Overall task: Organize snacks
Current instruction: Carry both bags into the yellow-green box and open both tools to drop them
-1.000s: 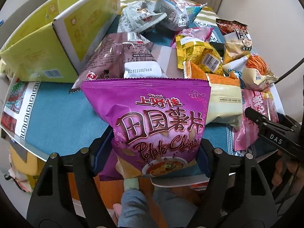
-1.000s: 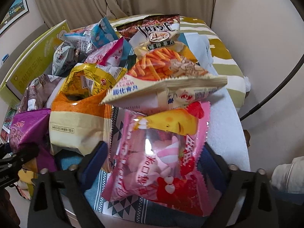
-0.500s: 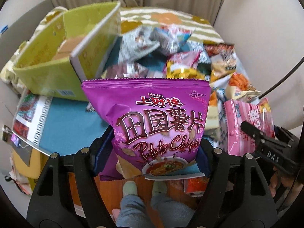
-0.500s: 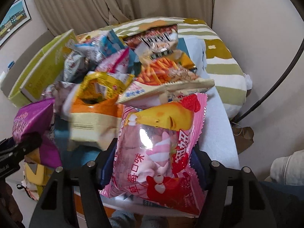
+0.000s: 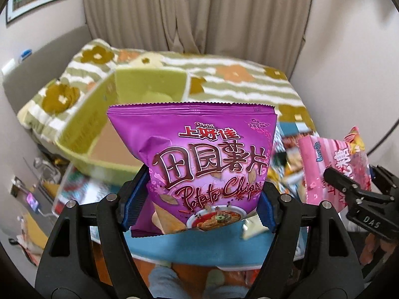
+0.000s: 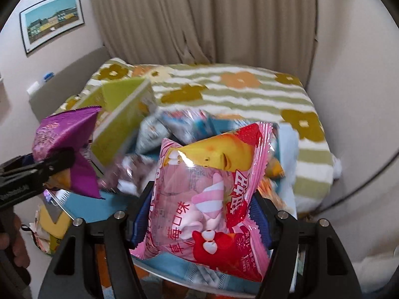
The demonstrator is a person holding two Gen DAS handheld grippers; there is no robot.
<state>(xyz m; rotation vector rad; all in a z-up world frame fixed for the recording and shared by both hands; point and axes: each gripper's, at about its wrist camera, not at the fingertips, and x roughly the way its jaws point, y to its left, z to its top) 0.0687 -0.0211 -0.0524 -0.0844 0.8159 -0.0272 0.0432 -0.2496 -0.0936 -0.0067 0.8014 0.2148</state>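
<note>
Two puffy, light, crush-prone bags ride low between pads: purple chip bag [image 5: 199, 169] in the left tool [image 5: 197, 209], pink marshmallow bag [image 6: 207, 199] in the right tool [image 6: 199, 221], probably slippery film, best pinched gently.

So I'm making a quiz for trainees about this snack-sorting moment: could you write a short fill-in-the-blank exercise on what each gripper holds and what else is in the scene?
1. The left gripper is shut on a ____ bag of potato chips.
2. The right gripper is shut on a ____ packet of marshmallows.
3. Behind the chips stands an open cardboard box whose outside is ____.
4. On the wall, upper left, hangs a framed ____.

Missing words: purple; pink; green; picture
</note>
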